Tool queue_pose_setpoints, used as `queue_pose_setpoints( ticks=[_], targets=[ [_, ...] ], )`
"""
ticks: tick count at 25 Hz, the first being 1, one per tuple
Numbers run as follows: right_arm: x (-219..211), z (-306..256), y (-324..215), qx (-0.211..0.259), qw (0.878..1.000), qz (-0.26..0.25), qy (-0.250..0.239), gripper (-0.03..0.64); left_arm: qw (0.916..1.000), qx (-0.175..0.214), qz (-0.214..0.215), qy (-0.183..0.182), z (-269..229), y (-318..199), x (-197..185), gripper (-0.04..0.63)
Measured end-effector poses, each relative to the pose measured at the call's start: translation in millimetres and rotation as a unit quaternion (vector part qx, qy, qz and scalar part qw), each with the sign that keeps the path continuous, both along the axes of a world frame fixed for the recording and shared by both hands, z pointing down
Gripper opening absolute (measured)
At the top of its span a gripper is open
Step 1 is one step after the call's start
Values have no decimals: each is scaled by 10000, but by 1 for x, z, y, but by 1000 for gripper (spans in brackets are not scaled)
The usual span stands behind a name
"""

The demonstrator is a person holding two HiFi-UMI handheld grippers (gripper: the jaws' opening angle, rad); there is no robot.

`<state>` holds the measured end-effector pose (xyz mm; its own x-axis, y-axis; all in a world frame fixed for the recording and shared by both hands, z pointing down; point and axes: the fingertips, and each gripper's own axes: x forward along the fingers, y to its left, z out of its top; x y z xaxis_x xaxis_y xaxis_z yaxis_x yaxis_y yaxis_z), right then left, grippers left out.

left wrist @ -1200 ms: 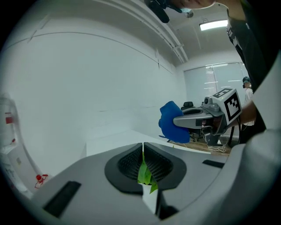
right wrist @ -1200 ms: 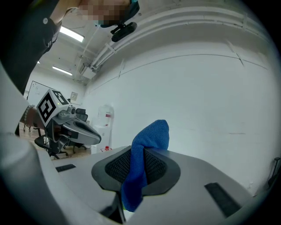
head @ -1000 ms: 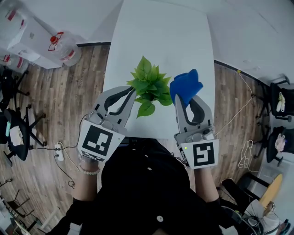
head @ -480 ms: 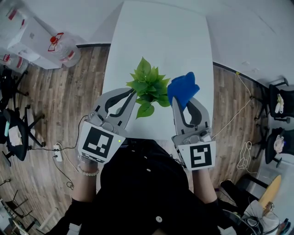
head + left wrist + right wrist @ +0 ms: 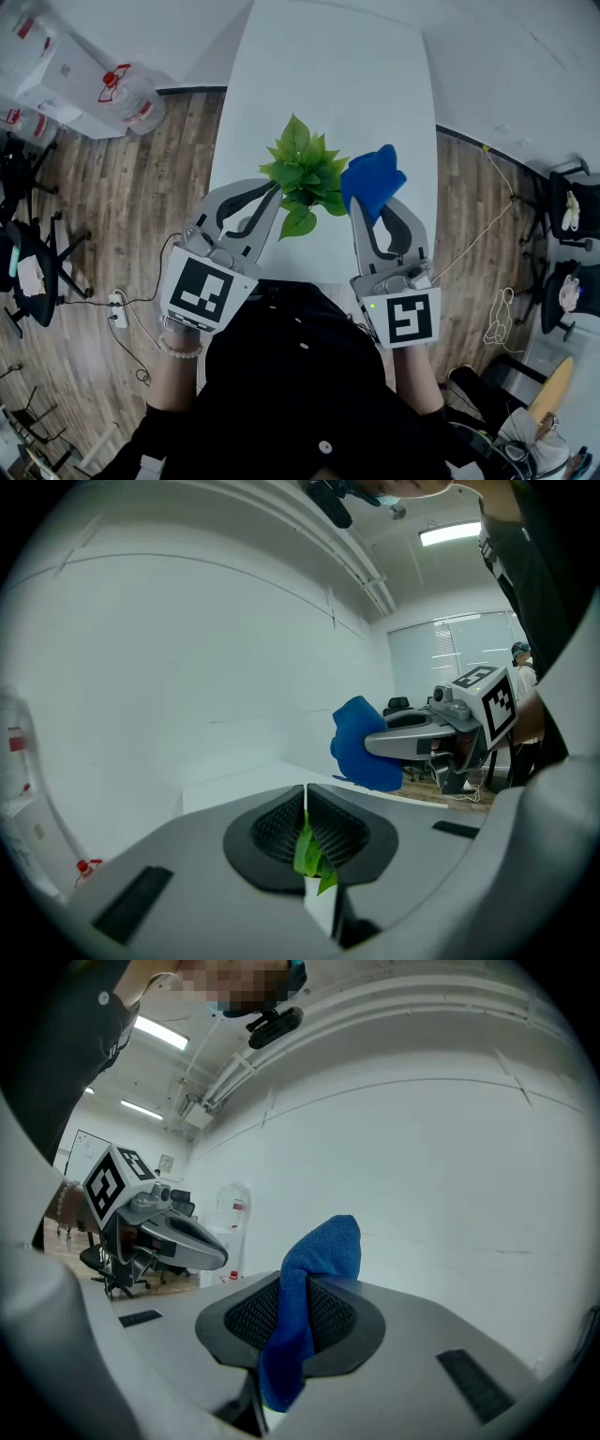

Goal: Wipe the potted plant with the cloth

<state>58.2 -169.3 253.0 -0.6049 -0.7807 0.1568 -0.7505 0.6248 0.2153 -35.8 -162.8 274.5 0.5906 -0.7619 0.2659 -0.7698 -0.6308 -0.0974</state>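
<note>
The potted plant, small with bright green leaves, stands near the front edge of the white table; its pot is hidden under the leaves. My left gripper reaches in from the left and is shut on a green leaf, which is pinched between the pads of my left gripper. My right gripper is shut on a bunched blue cloth, and the cloth touches the plant's right side. In the right gripper view the cloth sticks up out of the shut jaws of my right gripper.
The table is narrow, with wooden floor on both sides. A water jug and office chairs stand at the left. More chairs and loose cables are at the right. The white wall is close behind.
The right gripper with the blue cloth has shifted slightly left, toward the plant's leaves. The left gripper has kept its hold on the leaf and stayed in place.
</note>
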Motion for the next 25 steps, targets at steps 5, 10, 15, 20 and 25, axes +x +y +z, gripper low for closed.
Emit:
queue_pose_setpoints(
  ticks=[5,10,15,20,25],
  targets=[
    [-2,-1,0,15,10000,-33,16,84,9998,101,137,-63,0,0,2,23],
    [-2,3,1,-35,10000,-34,26,84,9997,109,189,-83,2,1,4,23],
    [-2,4,1,-28,10000,-35,59,84,9994,160,271,-112,5,0,6,23],
    [-5,4,3,11,9998,-96,146,84,9994,148,279,-112,5,0,6,23],
    [-8,5,2,5,9997,-150,176,84,9996,107,258,-107,6,-1,5,23]
  ],
)
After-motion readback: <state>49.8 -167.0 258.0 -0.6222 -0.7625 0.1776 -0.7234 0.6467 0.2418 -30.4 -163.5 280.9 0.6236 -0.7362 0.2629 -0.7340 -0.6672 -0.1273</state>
